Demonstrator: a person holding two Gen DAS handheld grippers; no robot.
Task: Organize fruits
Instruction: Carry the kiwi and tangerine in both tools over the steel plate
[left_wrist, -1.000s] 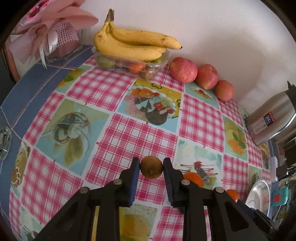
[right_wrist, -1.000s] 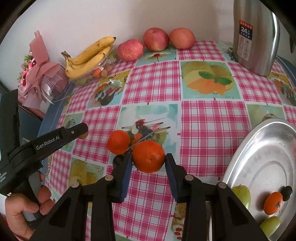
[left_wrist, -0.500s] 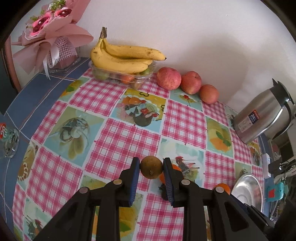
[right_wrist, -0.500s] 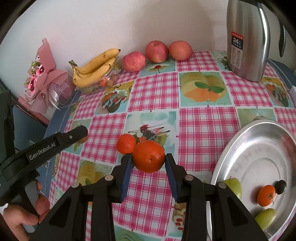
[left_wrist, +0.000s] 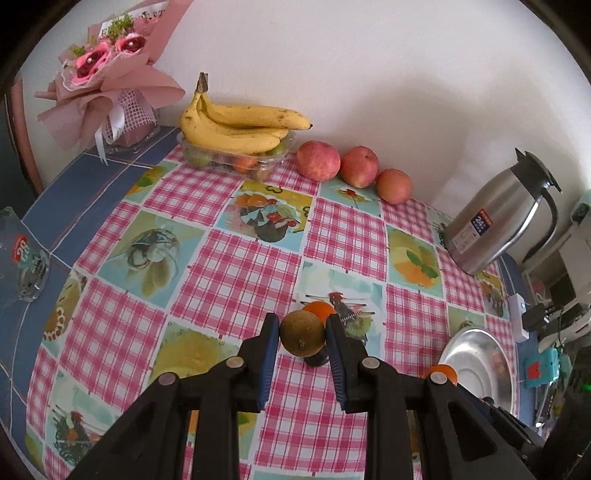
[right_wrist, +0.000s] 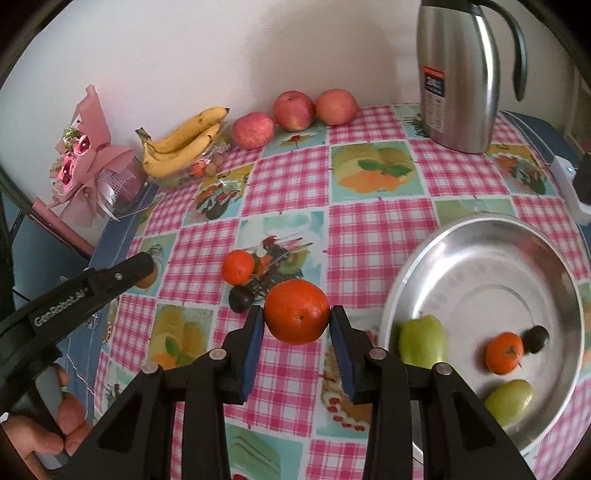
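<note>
- now the left gripper (left_wrist: 302, 334) is clamped on a round brown-green fruit (left_wrist: 301, 332), its blue-padded fingers (left_wrist: 268, 338) pressing both sides, held above the pink checked tablecloth (left_wrist: 236, 266).
- just behind that fruit, in the left wrist view, a small orange tangerine (left_wrist: 320, 307) and a dark round fruit (left_wrist: 317, 359) lie on the cloth.
- the right gripper (right_wrist: 296, 313) is closed on a large orange mandarin (right_wrist: 296, 311), pinched between its two pads above the cloth, just left of the shiny round metal tray (right_wrist: 487, 251).
- inside the tray lie a pale green apple (right_wrist: 422, 340), a second green fruit (right_wrist: 509, 401), a small orange tangerine with a stem (right_wrist: 504, 352) and a small dark fruit (right_wrist: 536, 339) touching it.
- from the right wrist view the left gripper's black arm (right_wrist: 85, 291) reaches in from the left, with the person's left hand (right_wrist: 44, 432) wrapped on its handle.
- along the white wall sit three red apples (left_wrist: 318, 160) in a row, and beside them a bunch of yellow bananas (left_wrist: 236, 127) lying on top of a clear plastic box of small fruit (left_wrist: 236, 162).
- a pink paper-wrapped flower bouquet (left_wrist: 103, 85) stands at the far left corner; a steel thermos jug with a black handle (right_wrist: 458, 74) stands upright at the far right, behind the tray.
</note>
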